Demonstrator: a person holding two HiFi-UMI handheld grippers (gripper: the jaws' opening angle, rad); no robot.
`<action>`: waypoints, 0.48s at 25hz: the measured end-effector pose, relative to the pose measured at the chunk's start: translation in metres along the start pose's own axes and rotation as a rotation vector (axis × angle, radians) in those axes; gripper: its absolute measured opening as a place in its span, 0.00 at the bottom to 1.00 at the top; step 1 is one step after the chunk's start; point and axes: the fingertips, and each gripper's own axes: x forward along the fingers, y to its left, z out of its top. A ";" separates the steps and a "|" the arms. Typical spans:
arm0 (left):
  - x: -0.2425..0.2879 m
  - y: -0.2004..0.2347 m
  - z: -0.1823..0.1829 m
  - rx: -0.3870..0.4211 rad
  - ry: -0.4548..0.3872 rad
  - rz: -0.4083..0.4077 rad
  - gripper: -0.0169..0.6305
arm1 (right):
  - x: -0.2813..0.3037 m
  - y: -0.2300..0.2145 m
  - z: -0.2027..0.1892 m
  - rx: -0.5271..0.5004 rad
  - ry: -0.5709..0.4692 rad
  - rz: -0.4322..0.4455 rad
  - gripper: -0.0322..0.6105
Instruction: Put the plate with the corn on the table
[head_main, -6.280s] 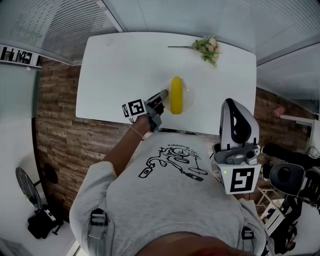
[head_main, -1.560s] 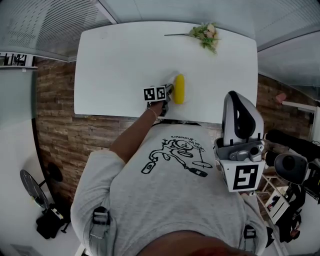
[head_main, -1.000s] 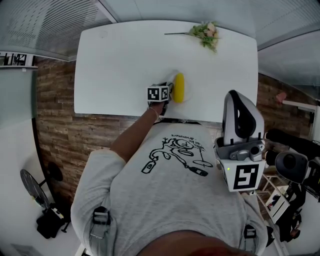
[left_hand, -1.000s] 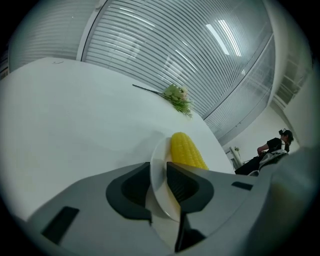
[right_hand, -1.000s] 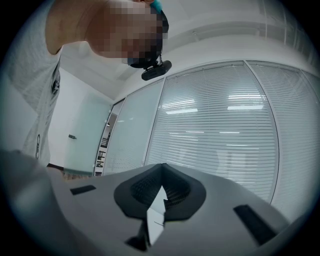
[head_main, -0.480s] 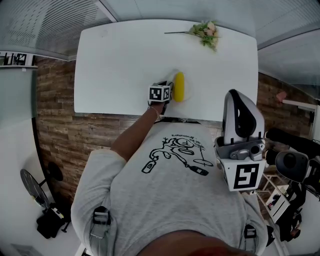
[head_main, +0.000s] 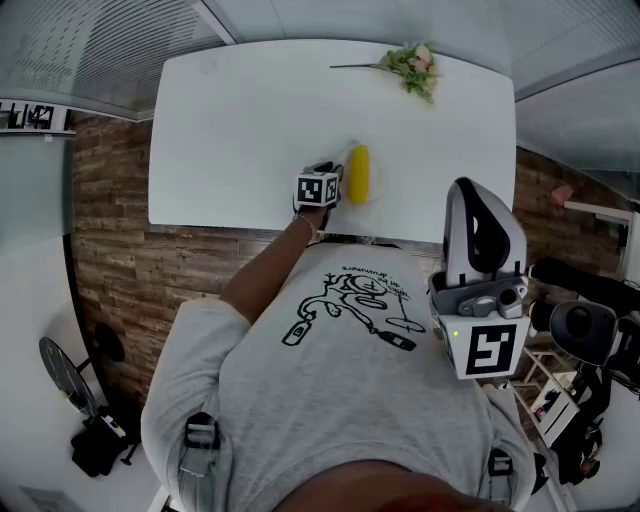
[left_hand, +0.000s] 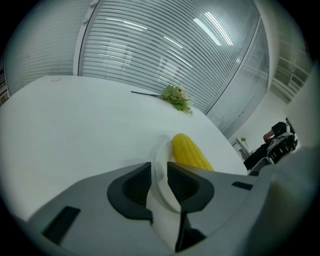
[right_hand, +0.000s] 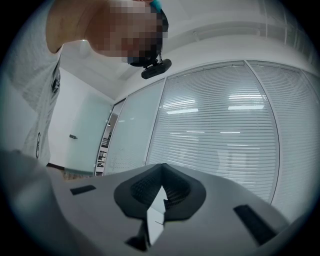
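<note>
A yellow corn cob (head_main: 358, 174) lies on a pale plate (head_main: 347, 155) near the front edge of the white table (head_main: 250, 120). My left gripper (head_main: 335, 182) comes at the plate from its left side. In the left gripper view the jaws of the left gripper (left_hand: 159, 176) stand on either side of the plate's rim (left_hand: 161, 162), shut on it, with the corn (left_hand: 190, 152) just beyond. I cannot tell whether the plate touches the table (left_hand: 75, 125). My right gripper (head_main: 480, 215) is held up beside the person's body, off the table. Its jaws are together in the right gripper view (right_hand: 160, 189).
A small sprig of flowers (head_main: 415, 72) lies at the table's far right; it shows in the left gripper view too (left_hand: 175, 95). Wood flooring runs along the table's front and left edges. Window blinds stand behind the table.
Since 6.3 s ago the plate with the corn has gone lower and a little left, toward the table's front edge. Over the last second it has barely moved. The right gripper holds still.
</note>
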 end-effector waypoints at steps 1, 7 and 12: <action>-0.002 0.001 0.002 0.002 -0.006 0.003 0.18 | 0.000 0.000 -0.001 0.001 0.003 0.001 0.06; -0.025 0.004 0.026 -0.013 -0.090 0.010 0.18 | -0.001 0.002 -0.005 0.008 0.011 0.003 0.06; -0.055 -0.007 0.058 -0.037 -0.193 -0.020 0.18 | -0.003 0.003 -0.009 0.023 0.016 0.018 0.06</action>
